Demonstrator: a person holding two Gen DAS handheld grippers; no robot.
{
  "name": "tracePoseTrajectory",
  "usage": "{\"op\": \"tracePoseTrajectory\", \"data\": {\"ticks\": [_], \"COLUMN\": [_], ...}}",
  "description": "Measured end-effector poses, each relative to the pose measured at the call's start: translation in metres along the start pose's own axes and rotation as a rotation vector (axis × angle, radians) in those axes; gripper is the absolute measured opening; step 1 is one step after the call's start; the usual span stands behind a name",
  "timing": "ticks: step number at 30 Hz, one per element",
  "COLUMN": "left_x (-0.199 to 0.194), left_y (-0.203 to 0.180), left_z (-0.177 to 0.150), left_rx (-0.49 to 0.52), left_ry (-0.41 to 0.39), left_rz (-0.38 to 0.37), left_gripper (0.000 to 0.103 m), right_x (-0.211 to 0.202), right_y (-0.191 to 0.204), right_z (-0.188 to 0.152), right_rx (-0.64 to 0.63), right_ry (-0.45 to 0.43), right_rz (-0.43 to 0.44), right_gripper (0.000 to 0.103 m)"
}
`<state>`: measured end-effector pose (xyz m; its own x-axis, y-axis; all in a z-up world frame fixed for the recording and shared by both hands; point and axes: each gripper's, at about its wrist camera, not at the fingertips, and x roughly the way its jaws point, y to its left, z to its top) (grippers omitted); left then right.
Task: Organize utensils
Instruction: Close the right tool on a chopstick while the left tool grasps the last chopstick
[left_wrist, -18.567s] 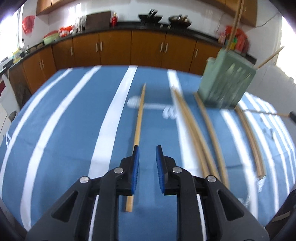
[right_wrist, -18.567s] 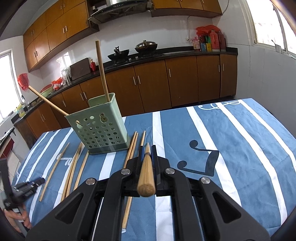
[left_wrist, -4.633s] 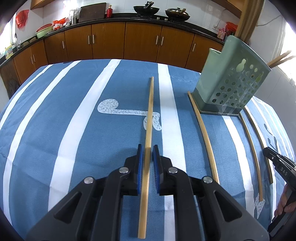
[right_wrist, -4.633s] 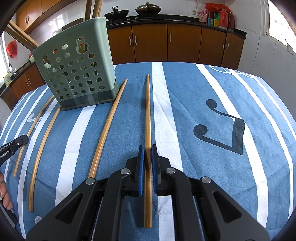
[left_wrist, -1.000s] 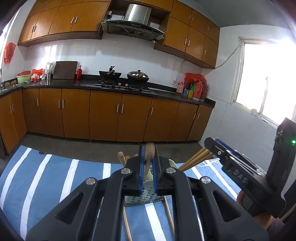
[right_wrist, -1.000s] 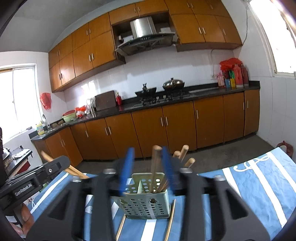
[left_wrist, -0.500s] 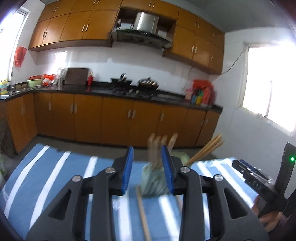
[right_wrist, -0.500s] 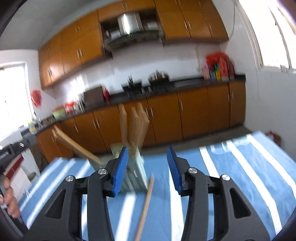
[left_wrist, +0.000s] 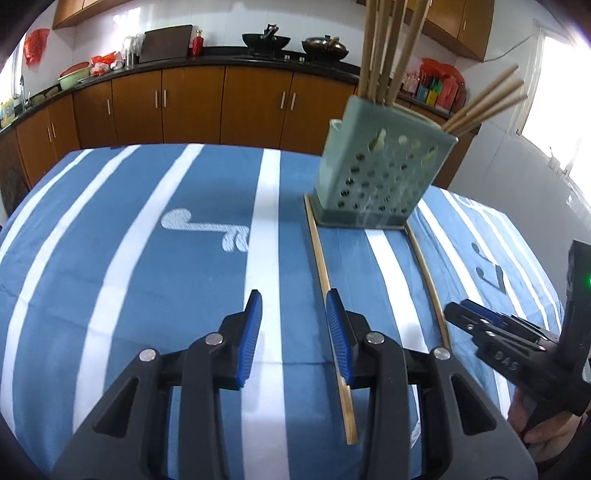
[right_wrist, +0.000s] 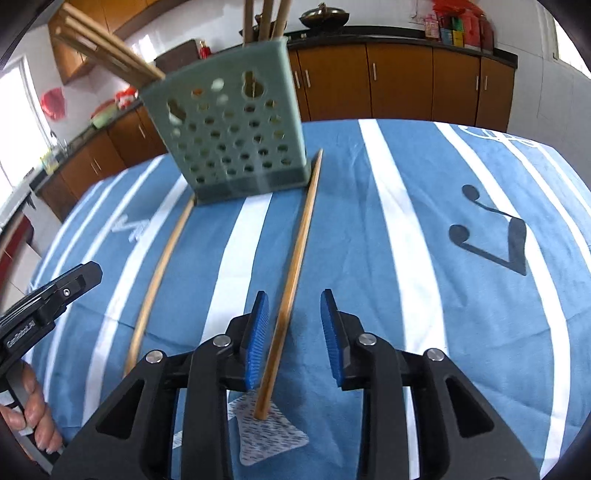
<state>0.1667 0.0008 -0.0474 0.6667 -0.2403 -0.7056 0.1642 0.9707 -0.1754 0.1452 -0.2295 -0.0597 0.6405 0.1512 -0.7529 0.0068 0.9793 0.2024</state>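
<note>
Two wooden chopsticks are left flat on the bench's striped blue cloth (left_wrist: 110, 258), one along each side of the green perforated holder (left_wrist: 380, 177) that stands toward the far edge with the other sticks upright or leaning in it. The right tongs (right_wrist: 294, 328) stand apart with the right-side chopstick (right_wrist: 295, 266) lying between the pads, nearer the left pad, not yet pinched; its near end rests on a small patch of clear tape (right_wrist: 269, 435). These jaws have just been closing. The left tongs (left_wrist: 294, 332) are apart and empty after opening, and the left-side chopstick (left_wrist: 325, 280) passes just under the right pad.

Each stick looks light, stiff and thin, smooth enough to roll or swivel. A grip a little in from the near end, square across the shaft, should hold; a pinch at the very tip would likely let it pivot.
</note>
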Motion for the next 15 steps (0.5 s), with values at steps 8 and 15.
{"op": "tracePoseTrajectory", "data": {"ticks": [8, 15], "left_x": [0.012, 0.026], "left_y": [-0.010, -0.030], "left_z": [-0.001, -0.011], "left_rx": [0.011, 0.056], "left_ry": [0.034, 0.072], "left_rz": [-0.013, -0.007], "left_gripper": [0.036, 0.036], "right_x": [0.006, 0.011], "right_y": [0.008, 0.003], "right_z": [-0.007, -0.003], "right_rx": [-0.048, -0.025], "right_ry": [-0.005, -0.007], "right_rz": [-0.058, -0.079], "right_gripper": [0.020, 0.008]}}
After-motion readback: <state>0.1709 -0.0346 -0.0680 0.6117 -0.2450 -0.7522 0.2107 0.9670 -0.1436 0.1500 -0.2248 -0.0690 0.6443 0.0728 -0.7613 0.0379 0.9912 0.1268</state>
